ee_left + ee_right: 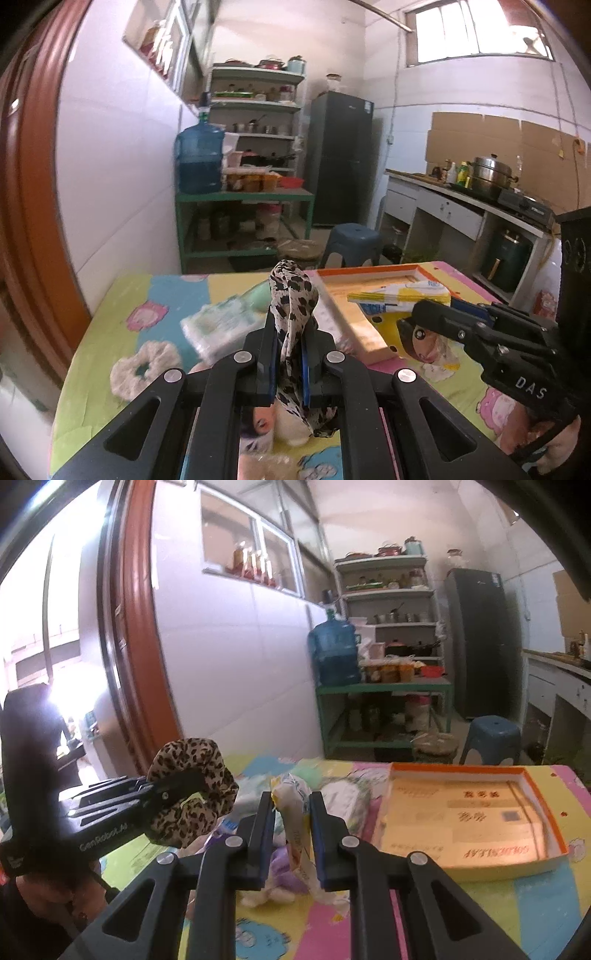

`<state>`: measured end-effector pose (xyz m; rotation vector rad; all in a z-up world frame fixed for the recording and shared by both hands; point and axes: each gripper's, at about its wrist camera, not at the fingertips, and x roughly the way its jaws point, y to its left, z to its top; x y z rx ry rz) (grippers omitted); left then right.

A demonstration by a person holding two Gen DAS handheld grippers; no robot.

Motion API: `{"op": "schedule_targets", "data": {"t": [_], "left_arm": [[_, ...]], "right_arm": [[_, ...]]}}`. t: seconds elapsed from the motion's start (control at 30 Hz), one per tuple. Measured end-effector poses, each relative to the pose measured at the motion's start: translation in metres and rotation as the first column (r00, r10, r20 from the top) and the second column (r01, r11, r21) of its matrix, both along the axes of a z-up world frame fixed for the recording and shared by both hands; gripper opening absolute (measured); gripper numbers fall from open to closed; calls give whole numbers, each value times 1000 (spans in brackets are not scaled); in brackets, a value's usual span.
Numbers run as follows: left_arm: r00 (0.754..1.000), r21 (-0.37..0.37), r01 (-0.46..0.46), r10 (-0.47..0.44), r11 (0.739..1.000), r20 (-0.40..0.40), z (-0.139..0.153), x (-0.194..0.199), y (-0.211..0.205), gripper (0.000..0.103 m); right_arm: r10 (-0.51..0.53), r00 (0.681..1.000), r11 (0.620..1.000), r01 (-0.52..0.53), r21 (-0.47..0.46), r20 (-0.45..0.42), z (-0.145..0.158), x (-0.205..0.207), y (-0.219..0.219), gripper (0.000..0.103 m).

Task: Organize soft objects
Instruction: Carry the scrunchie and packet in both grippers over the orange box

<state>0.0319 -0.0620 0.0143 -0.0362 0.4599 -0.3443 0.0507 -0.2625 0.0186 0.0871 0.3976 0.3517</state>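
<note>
My left gripper (291,328) is shut on a leopard-print scrunchie (291,295) and holds it above the table; it also shows in the right wrist view (192,794), with the left gripper (184,786) at the left. My right gripper (291,805) is shut on a yellow and white tissue pack (291,805); in the left wrist view the right gripper (410,314) holds the pack (402,295) over the orange-rimmed box (354,314). The box (469,819) lies open at the right. A white fluffy scrunchie (142,369) lies on the mat.
A colourful cartoon mat (110,317) covers the table. A wrapped tissue pack (218,325) and a green soft item (258,295) lie behind my left gripper. A purple and white plush (280,871) lies under my right gripper. A blue stool (354,240) and shelves (243,192) stand beyond.
</note>
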Motion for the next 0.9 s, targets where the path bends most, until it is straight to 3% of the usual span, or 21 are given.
{"op": "schedule_targets", "data": {"t": [0.37, 0.9], "left_arm": [[996, 24, 83, -84, 996, 22, 24, 37, -73, 9], [984, 54, 179, -178, 982, -19, 5, 97, -190, 9]], "right_arm": [[-103, 994, 995, 103, 3, 45, 14, 26, -63, 19], [-258, 966, 966, 258, -3, 2, -5, 53, -169, 19]]}}
